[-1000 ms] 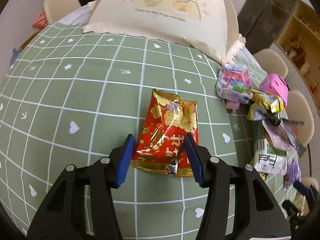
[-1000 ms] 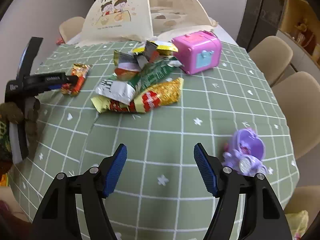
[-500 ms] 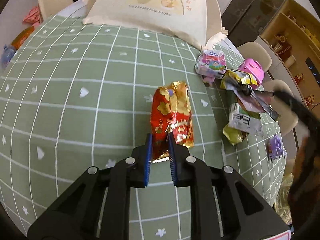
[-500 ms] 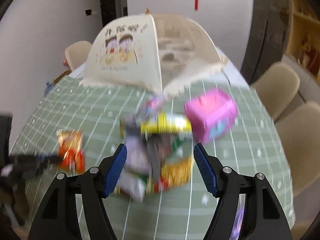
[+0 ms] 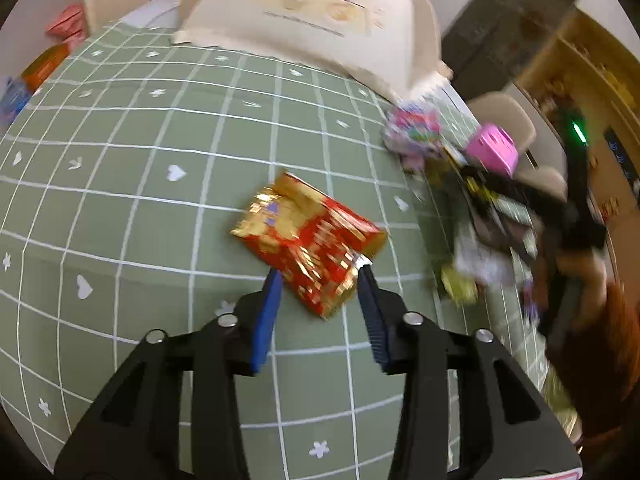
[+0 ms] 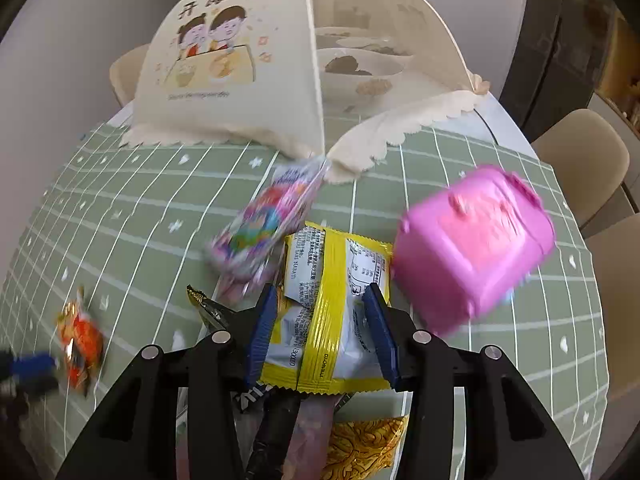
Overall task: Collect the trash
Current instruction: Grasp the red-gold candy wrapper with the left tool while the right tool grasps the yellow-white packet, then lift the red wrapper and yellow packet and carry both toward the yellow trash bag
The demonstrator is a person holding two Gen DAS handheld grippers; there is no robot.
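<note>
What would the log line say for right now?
left gripper: opening, red-gold wrapper between | right gripper: closing, yellow wrapper between

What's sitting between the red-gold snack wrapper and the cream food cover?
Nothing: in the left wrist view only bare green checked tablecloth lies between the red-gold wrapper and the food cover.

One pink toy case [image 6: 472, 248] and one cream food cover [image 6: 248, 72] stand on the table [image 6: 120, 208]. At least five snack wrappers show: red-gold [image 5: 308, 246], yellow [image 6: 328, 312], pink [image 6: 264, 228], black [image 6: 208, 308], golden [image 6: 364, 448]. Two chairs [image 6: 580, 160] stand at the right.
</note>
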